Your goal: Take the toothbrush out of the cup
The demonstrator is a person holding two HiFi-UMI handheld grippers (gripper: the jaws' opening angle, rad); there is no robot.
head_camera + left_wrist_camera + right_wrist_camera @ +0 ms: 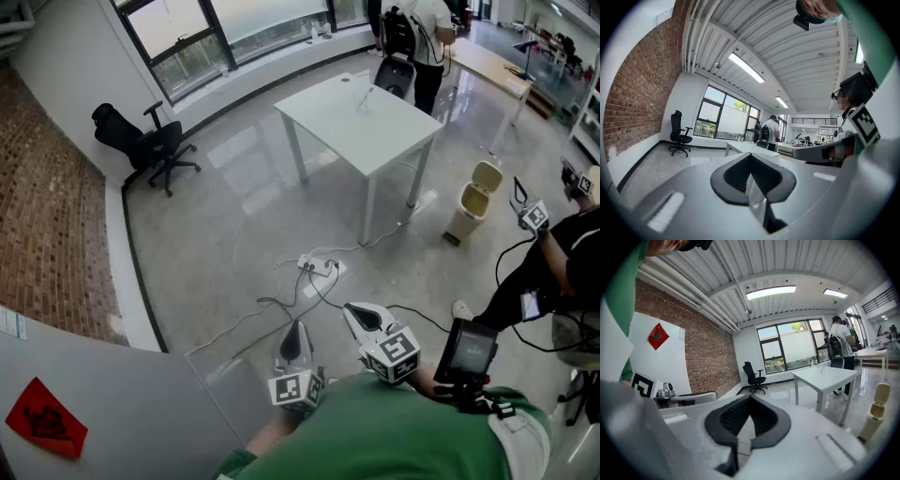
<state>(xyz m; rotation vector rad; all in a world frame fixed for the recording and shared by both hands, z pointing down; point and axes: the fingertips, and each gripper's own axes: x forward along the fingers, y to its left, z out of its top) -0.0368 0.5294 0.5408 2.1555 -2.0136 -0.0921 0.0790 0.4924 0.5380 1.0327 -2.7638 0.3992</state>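
The left claw (pixel 294 330) and the right claw (pixel 349 307) sit side by side low in the head view, close to the wearer's green shirt and apart from each other. Both are over the floor (pixel 234 216). Each claw's own view shows its jaws together with nothing between them.

A wide stretch of glossy floor lies open ahead of them. The only things on it are a white power strip (pixel 319 267) and the cables trailing away from it. A grey panel (pixel 112 394) with a red mark (pixel 42 420) closes in the near left. A seated person (pixel 553 272) takes up the right edge.

The white tabletop (pixel 375 131) stands mid-room, well apart from both claws. Its near and side edges are free, and a person with a dark backpack (pixel 412 33) stands at the far one. A black office chair (pixel 150 141) stands on the left between the brick wall (pixel 47 225) and the windows (pixel 234 28).

A small cup (pixel 364 103) stands toward the tabletop's far end with the toothbrush (pixel 369 92) slanting up out of it. Both are too small to make out further. A cream bin (pixel 469 211) stands on the floor near the tabletop's right-hand leg with its lid tipped up. Its contents cannot be seen.
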